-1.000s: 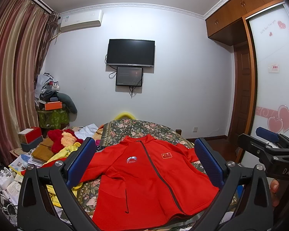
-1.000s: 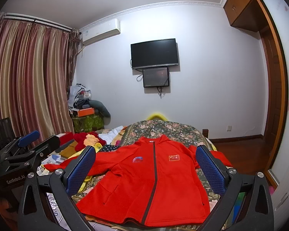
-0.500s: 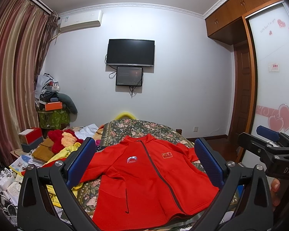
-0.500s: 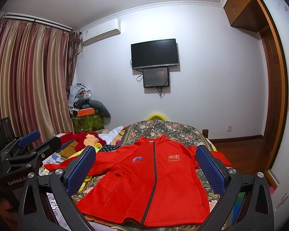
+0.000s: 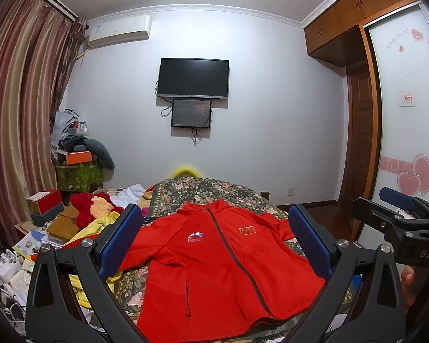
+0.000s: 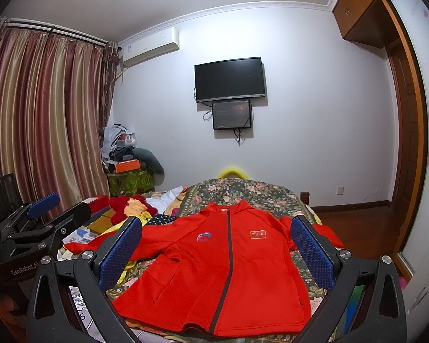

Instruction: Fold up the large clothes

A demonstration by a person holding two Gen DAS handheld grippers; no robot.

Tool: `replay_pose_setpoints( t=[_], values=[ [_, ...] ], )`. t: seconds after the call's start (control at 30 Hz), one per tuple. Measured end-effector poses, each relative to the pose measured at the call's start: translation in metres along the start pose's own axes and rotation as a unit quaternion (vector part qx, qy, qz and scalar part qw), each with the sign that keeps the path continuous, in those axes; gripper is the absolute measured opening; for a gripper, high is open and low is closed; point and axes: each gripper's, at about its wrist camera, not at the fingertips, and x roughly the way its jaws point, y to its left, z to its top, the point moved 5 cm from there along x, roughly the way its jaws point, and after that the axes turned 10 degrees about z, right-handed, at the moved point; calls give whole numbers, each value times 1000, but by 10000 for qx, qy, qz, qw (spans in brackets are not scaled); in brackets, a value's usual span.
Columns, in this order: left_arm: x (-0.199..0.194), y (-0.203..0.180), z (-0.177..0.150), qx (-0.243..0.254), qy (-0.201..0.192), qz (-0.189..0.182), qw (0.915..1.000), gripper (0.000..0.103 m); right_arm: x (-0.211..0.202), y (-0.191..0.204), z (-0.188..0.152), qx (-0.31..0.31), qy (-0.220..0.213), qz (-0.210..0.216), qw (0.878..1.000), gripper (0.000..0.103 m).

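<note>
Blue-padded left gripper (image 5: 214,240): jaws spread wide, nothing held, hovering short of hem. Blue-padded right gripper (image 6: 216,243): same state, same standoff. Red zip-front fleece jacket (image 6: 220,268) lies flat, front up, on floral-patterned bed cover (image 6: 243,191); hem nearest both grippers, collar far. Long axis runs straight away from grippers, along dark zipper. Sleeves spread sideways: left sleeve nearer left gripper, right sleeve nearer right gripper. Black wall-mounted television (image 6: 228,78) beyond bed.

Left gripper (image 5: 214,243) fingers spread wide, right gripper (image 6: 217,245) likewise
</note>
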Motion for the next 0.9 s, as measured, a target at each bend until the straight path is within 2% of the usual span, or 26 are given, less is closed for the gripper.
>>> replay_pose_setpoints(
  t=[0.4,0.9],
  values=[
    [0,-2,1,14,-20,-10,10000,103,11,3,-9,30,50,-24,10000,103],
    [10,0,-1,-52,110,-51,9999,103,21,1,-5,86,195,-37,9998,103]
  ],
)
